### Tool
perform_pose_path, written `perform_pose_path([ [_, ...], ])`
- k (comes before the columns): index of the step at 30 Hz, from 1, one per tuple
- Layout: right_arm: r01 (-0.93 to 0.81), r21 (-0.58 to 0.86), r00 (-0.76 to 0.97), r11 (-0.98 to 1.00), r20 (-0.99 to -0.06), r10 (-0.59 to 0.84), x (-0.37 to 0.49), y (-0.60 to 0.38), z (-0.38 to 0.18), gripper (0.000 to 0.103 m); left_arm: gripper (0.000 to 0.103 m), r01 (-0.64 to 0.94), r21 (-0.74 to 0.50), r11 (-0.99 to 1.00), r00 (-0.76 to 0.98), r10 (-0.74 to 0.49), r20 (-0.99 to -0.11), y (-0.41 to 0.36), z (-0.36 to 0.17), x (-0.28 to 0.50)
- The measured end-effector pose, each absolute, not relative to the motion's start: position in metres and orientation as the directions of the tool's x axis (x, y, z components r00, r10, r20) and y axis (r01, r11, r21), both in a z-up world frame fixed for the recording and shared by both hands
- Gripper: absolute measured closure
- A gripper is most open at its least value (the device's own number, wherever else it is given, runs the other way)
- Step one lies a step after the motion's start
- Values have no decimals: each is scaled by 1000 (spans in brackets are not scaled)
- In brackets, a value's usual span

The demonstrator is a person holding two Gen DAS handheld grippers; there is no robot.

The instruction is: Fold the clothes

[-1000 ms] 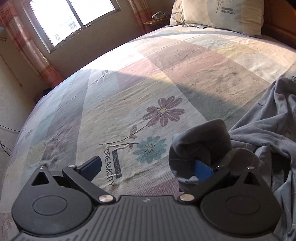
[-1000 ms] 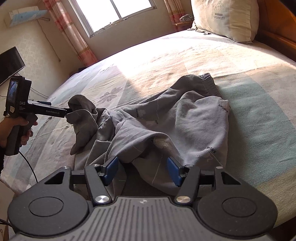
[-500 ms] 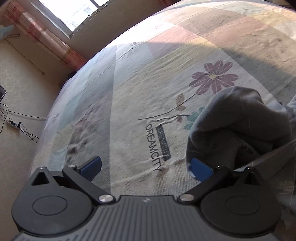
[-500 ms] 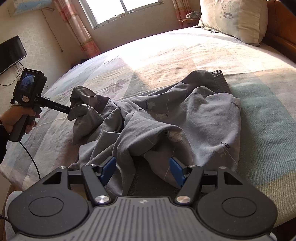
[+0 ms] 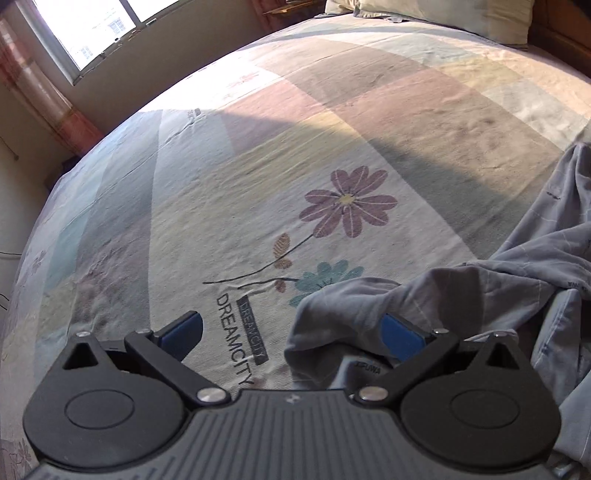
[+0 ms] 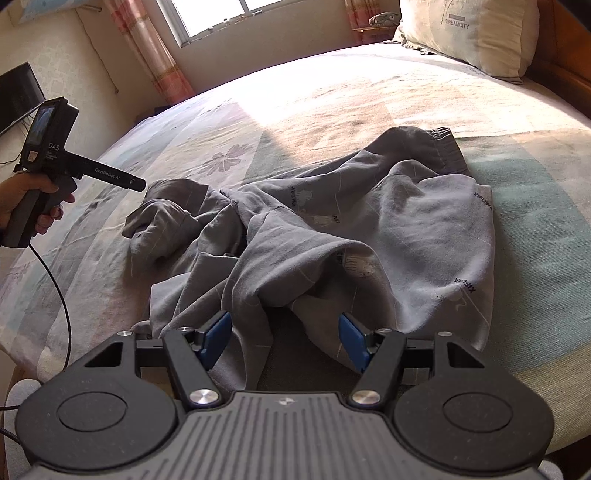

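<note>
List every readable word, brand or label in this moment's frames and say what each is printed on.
"DREAMCITY": bedsheet, beside the printed flowers.
"DREAMCITY": pillow at the head of the bed.
"GenRobot.AI": barrel of the left gripper, seen from the right wrist.
"DAS": body of that same tool; the smaller lines under it are too small to read.
Grey garment: small repeated dark lettering, turned and too blurred to read surely.

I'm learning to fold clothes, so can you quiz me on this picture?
1. True or false: both grippers are shut.
2. What lies crumpled on the bed?
3. The pillow is: A) under the garment, B) at the bed's far end, C) on the floor.

Key: 1. False: the left gripper and right gripper are open. 2. A grey garment. 3. B.
</note>
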State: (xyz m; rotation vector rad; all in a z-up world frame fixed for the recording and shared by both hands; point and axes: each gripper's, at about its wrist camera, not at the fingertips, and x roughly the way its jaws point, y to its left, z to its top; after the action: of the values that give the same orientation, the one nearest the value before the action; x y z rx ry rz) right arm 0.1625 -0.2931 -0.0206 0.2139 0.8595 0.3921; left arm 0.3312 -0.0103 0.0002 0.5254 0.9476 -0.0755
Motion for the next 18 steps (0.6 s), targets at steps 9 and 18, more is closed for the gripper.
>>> perform_pose_path([
  [9, -254, 326, 603, 911, -682, 413, 147, -298, -14, 28, 1, 308, 383, 871, 453, 220, -864, 10, -34, 319],
  [18, -236, 352, 598, 906, -682, 421, 144, -302, -17, 28, 1, 274, 471, 838, 381, 355, -854, 61, -36, 303],
])
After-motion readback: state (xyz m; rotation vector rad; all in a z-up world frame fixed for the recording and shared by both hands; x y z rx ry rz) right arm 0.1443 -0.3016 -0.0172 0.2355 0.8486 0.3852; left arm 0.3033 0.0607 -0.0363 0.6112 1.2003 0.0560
